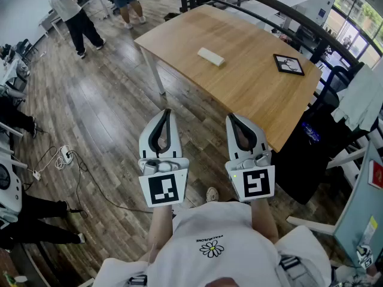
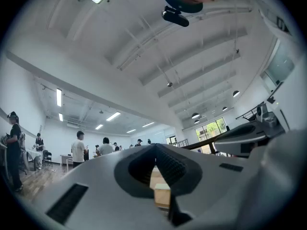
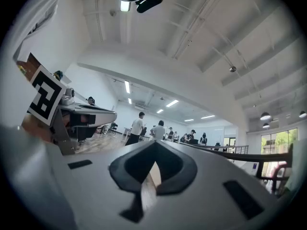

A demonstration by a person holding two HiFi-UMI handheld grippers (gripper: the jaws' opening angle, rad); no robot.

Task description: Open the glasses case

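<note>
The glasses case (image 1: 210, 57) lies flat on the wooden bench (image 1: 251, 94). It is a small pale box, it is shut, and it sits near the middle of the bench, a bit toward the far left side. Nothing touches it.

A black square card (image 1: 288, 64) also lies on the bench, to the right of the glasses case and close to the bench's right edge. The two are well apart.

The left claw (image 1: 166, 112) is shut tight, with its two tips pressed together and nothing held between them. It hangs in the air over the floor (image 1: 102, 112), off the near left side of the bench and well away from the glasses case. The right claw (image 1: 231, 118) is shut tight too and holds nothing. It is just by the near edge of the bench, with its tip over the wood. Both claws point toward the bench, side by side but not touching. Each has a cube with a black and white square on it, on the end away from the bench.

The person holding the claws wears a white shirt (image 1: 212, 248) with a small flower on it.

Two people (image 1: 72, 14) stand on the floor past the far left corner of the bench. Some cables (image 1: 63, 156) lie on the floor, far to the left of the bench. A dark jacket (image 1: 311, 148) hangs just past the near right corner of the bench
</note>
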